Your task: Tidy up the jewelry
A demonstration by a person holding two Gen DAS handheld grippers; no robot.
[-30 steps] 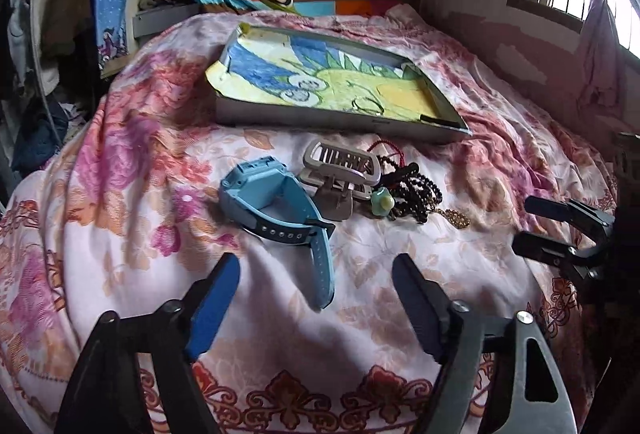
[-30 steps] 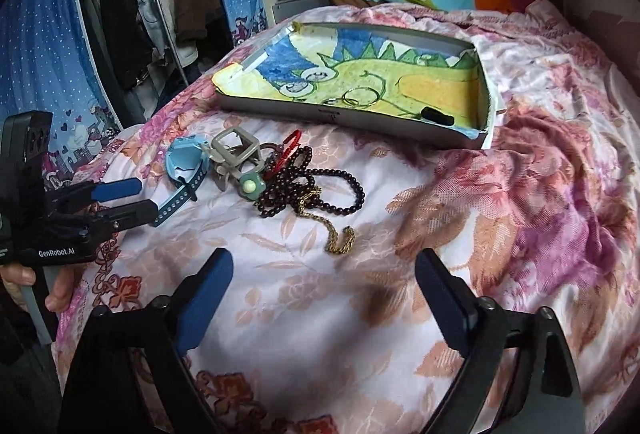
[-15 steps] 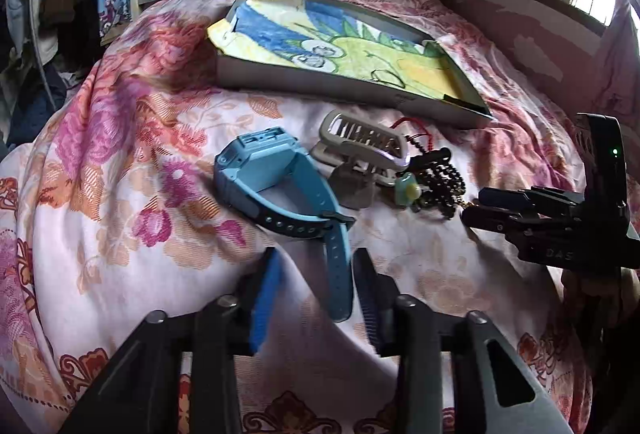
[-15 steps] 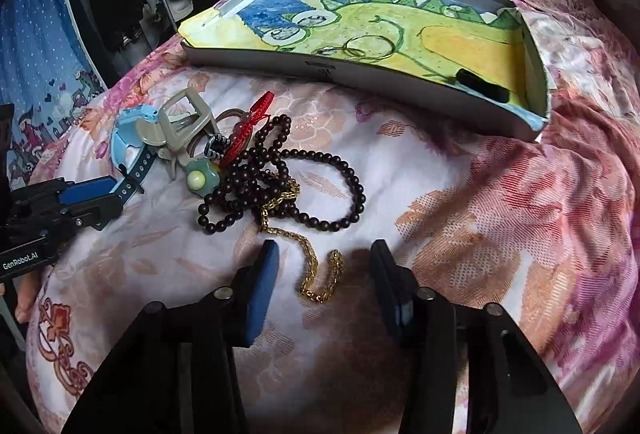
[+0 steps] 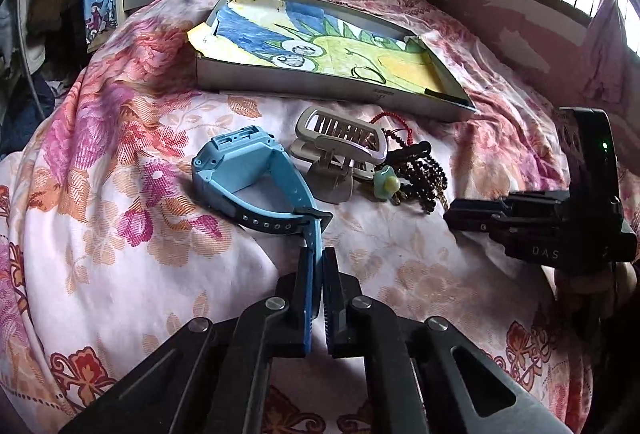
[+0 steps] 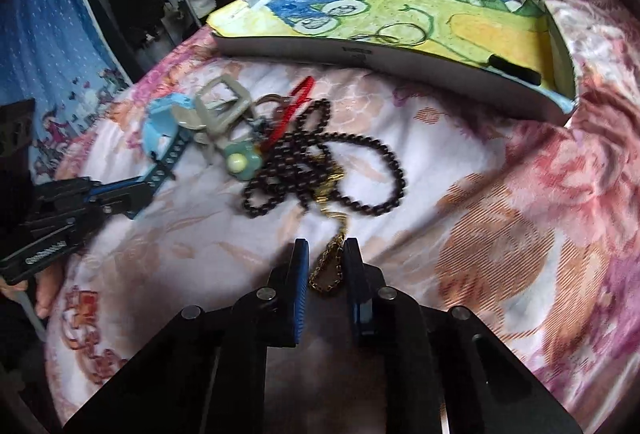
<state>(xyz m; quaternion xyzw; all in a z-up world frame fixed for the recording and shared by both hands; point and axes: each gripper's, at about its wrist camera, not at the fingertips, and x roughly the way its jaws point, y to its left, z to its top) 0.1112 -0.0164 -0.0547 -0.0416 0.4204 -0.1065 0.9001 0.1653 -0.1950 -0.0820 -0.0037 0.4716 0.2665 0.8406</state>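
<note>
Blue watch [image 5: 256, 181] strap end pinched in left gripper [image 5: 318, 262], jaws just closed onto it. Gold chain [image 6: 328, 266] loop sits between right gripper [image 6: 326, 254] pads, jaws just narrowed; pressing or not, cannot tell. Dark beads [image 6: 320, 169], hair clip [image 5: 340, 141] ahead; box lid [image 5: 320, 81] beyond, on floral bedspread [image 5: 120, 193].

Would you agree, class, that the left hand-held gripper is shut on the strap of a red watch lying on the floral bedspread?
Not quite: the watch is light blue, not red, as the left wrist view shows. The rest stands: the left hand-held gripper is shut on its strap, and the watch lies on the floral bedspread.
</note>
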